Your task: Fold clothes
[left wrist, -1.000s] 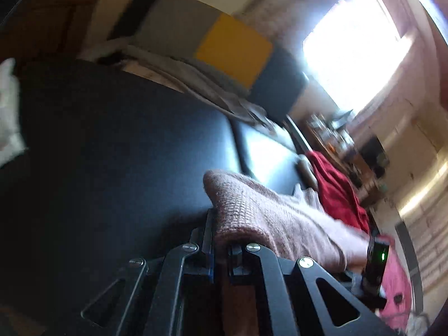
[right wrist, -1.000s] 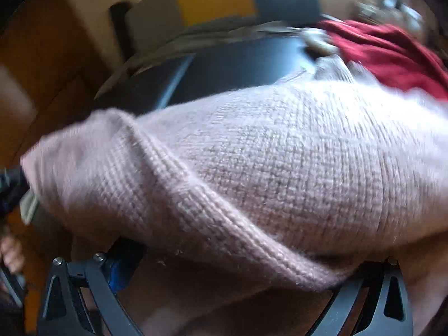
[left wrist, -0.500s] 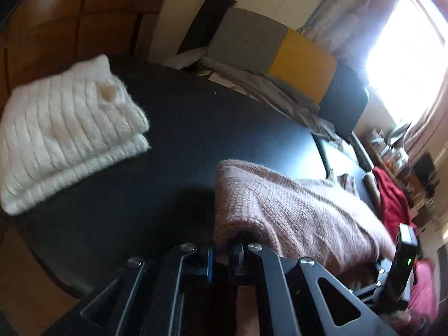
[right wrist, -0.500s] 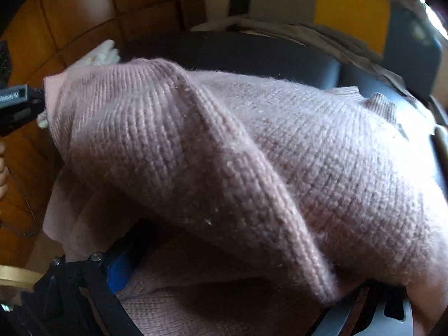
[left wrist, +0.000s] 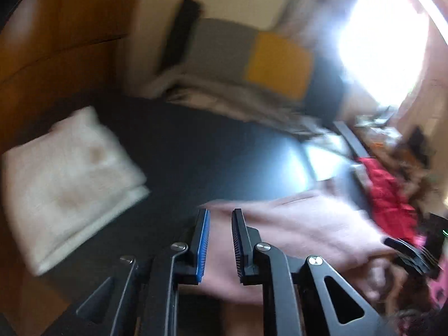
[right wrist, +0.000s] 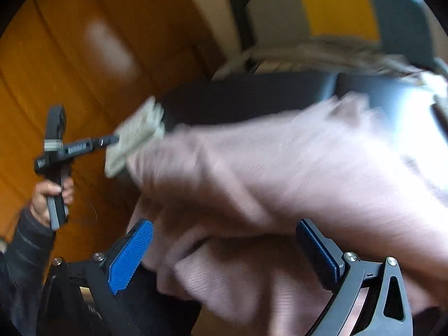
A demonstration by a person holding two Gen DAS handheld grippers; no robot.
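Pink knitwear, a sweater [left wrist: 302, 232], lies bunched on the near right part of the dark counter [left wrist: 196, 151], its near edge draping off toward the cameras. Both views are smeared by motion. The left gripper [left wrist: 219, 218] hovers at the sweater's left edge with its jaws parted by a narrow gap and nothing between them. The right gripper [right wrist: 224, 240] has its jaws spread wide, released, with sweater folds lying loosely between and over them. On the counter's left side sits a folded white knit [left wrist: 67, 179], apart from the sweater. A red garment [left wrist: 389, 193] lies further right. In the right wrist view a hand [right wrist: 47, 198] grips the left gripper's handle before a wooden wall [right wrist: 70, 56].
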